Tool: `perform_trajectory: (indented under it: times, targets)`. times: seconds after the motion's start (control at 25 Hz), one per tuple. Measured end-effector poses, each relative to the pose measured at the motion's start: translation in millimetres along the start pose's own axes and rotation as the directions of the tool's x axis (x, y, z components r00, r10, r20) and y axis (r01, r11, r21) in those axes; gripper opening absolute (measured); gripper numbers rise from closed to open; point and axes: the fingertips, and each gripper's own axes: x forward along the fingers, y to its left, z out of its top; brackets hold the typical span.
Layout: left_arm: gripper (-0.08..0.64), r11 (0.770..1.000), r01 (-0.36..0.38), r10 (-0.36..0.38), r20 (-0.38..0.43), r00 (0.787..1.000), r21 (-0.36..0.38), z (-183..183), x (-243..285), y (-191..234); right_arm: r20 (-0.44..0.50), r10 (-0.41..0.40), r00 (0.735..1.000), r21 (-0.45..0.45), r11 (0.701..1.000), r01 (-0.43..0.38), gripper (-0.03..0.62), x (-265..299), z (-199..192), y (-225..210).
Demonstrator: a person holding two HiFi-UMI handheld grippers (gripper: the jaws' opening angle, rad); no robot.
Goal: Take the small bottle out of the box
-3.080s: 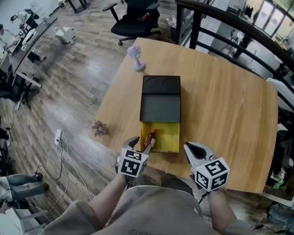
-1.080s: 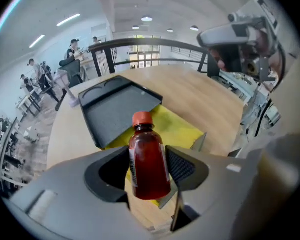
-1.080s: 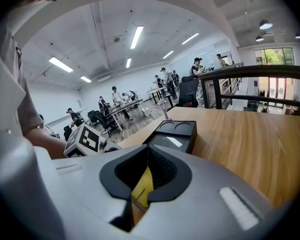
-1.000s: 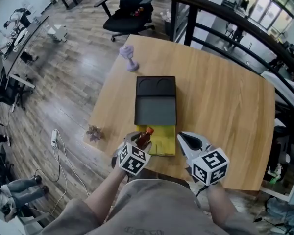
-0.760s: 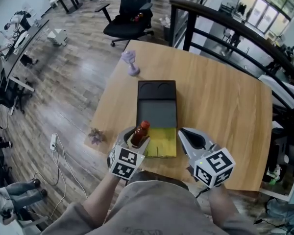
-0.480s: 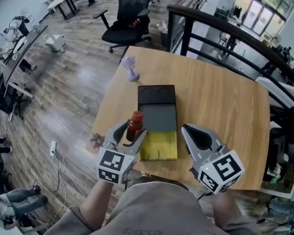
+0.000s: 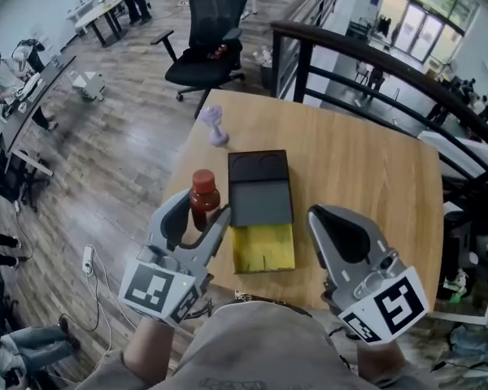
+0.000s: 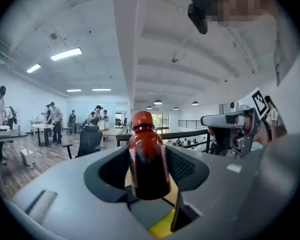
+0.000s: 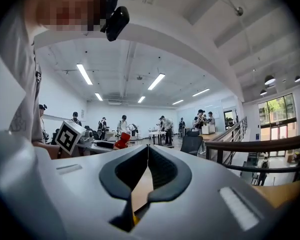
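The small bottle (image 7: 203, 198), dark red-brown with a red cap, stands upright between the jaws of my left gripper (image 7: 200, 211), which is shut on its body. It hangs in the air, left of the box and over the table's left edge. In the left gripper view the bottle (image 8: 148, 160) fills the middle, pressed on both sides. The box (image 7: 261, 185) lies on the wooden table (image 7: 366, 169), its dark lid slid back and its yellow inside (image 7: 263, 249) bare. My right gripper (image 7: 315, 214) hovers to the right of the box, shut and empty; its jaws (image 9: 148, 151) meet.
A purple figurine (image 7: 215, 125) stands near the table's far left corner. Behind the table are a black office chair (image 7: 211, 31) and a black railing (image 7: 374, 59). People sit at desks (image 7: 16, 71) far left. The floor lies well below the table's left edge.
My left gripper has lifted the bottle out of the box's yellow end, up and to the left. Both grippers have risen toward the camera. The right one stays shut.
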Motion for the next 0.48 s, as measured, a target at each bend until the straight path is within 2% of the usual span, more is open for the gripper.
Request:
perform_trajectory:
  times: [0.12, 0.24, 0.36, 0.48]
  targets:
    - [0.229, 0.998, 0.016, -0.021, 0.078, 0.997, 0.058, 21.4, -9.2, -7.6, 0.065, -0.037, 0.997, -0.006, 0.999, 0.037, 0.011, -10.9, 16.6, -2.4]
    - [0.229, 0.994, 0.015, -0.028, 0.122, 0.992, 0.107, 32.5, -18.4, -11.9, 0.115, -0.07, 0.991, 0.003, 0.998, 0.07, 0.011, -20.6, 27.9, -3.9]
    - [0.229, 0.994, 0.007, -0.025, 0.154, 0.988, 0.113, 39.5, -28.6, -13.5, 0.132, -0.087, 0.987, 0.01, 0.996, 0.086, 0.011, -25.3, 31.6, -4.9]
    - [0.229, 0.993, 0.008, -0.034, 0.219, 0.975, 0.119, 47.8, -39.3, -17.6, 0.119, -0.087, 0.989, 0.006, 0.996, 0.087, 0.011, -27.2, 26.8, -1.9]
